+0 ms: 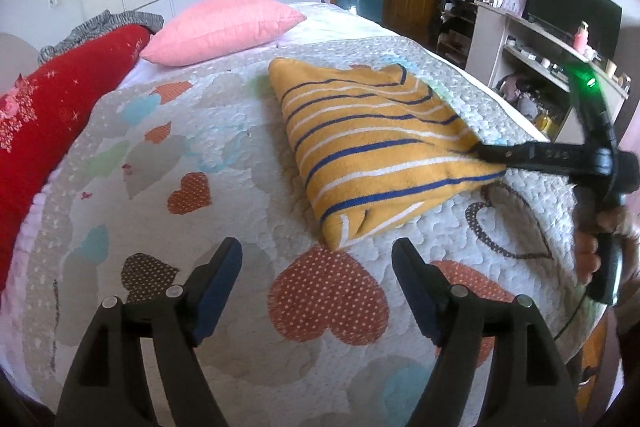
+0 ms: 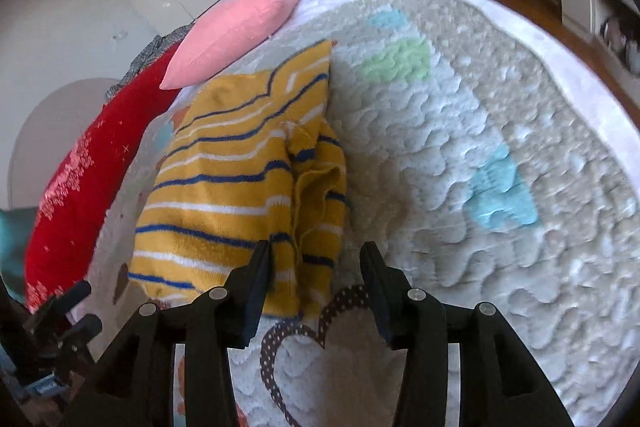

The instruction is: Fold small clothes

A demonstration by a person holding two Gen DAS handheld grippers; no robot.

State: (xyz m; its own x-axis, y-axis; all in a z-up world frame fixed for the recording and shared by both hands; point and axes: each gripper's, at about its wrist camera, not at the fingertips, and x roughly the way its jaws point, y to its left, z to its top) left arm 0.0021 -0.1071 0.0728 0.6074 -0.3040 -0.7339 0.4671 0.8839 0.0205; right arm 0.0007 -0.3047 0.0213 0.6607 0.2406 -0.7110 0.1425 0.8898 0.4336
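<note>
I see my left gripper (image 1: 316, 267) spread apart above the quilt (image 1: 224, 147); my right gripper (image 2: 314, 259) gapes at the folded yellow striped sweater's (image 1: 372, 143) edge.

My grippers are black plastic, with blue-padded fingers (image 1: 218, 291) and silver screws; my right gripper (image 1: 486, 151) glows green.

Left wrist view looked low across the heart-patterned quilted bedspread (image 1: 224, 147) toward the headboard wall, right wrist view sat close, tilted, facing left; both shared the folded mustard-yellow striped knit garment (image 1: 372, 147) (image 2: 224, 183) and pink pillow (image 1: 224, 27) (image 2: 232, 31).
</note>
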